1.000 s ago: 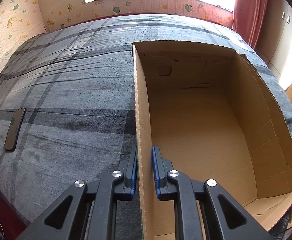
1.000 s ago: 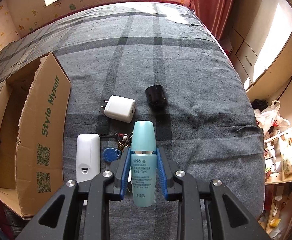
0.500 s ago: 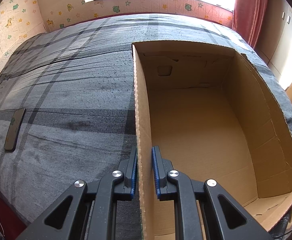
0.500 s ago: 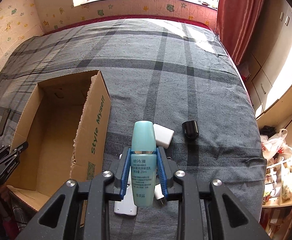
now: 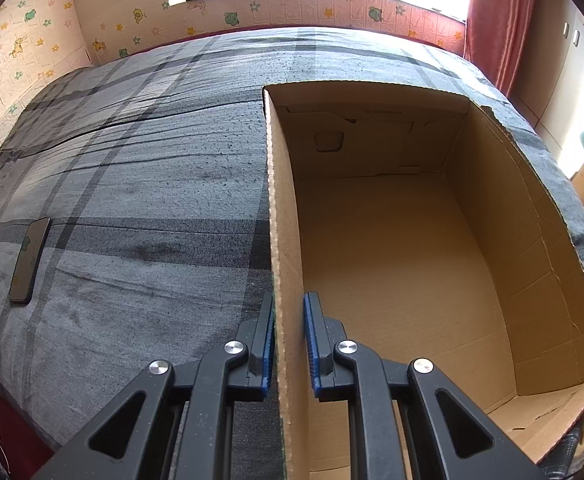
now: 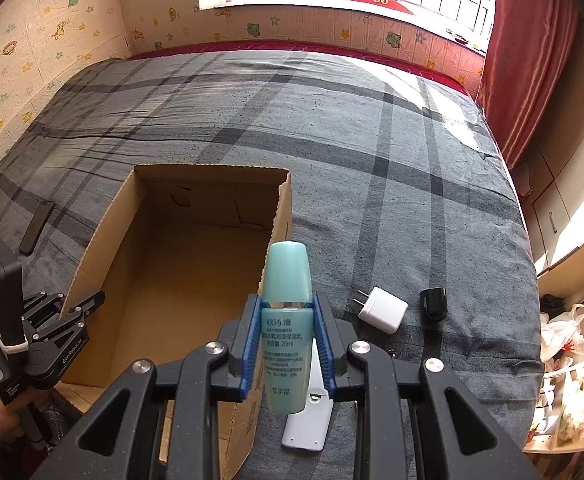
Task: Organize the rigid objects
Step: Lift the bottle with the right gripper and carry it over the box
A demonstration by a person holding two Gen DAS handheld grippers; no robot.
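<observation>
Probably bedroom — bed (image 6: 372,152), curtain (image 6: 528,52)

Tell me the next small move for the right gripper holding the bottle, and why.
Probably carry it a little further left and lower it into the cardboard box. The right gripper is clamped on the teal bottle, which hangs above the box's right wall, not yet over its bare floor, while the left gripper grips the opposite wall.

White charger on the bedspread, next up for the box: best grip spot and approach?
Grip the white charger across its two long flat side faces, mid-body, coming straight down from above. It lies flat on the bedspread, prongs pointing up-left toward the cardboard box, so stay clear of that end. The black cap sits just to its right, apart from it, probably leaving enough room for the jaws.
</observation>
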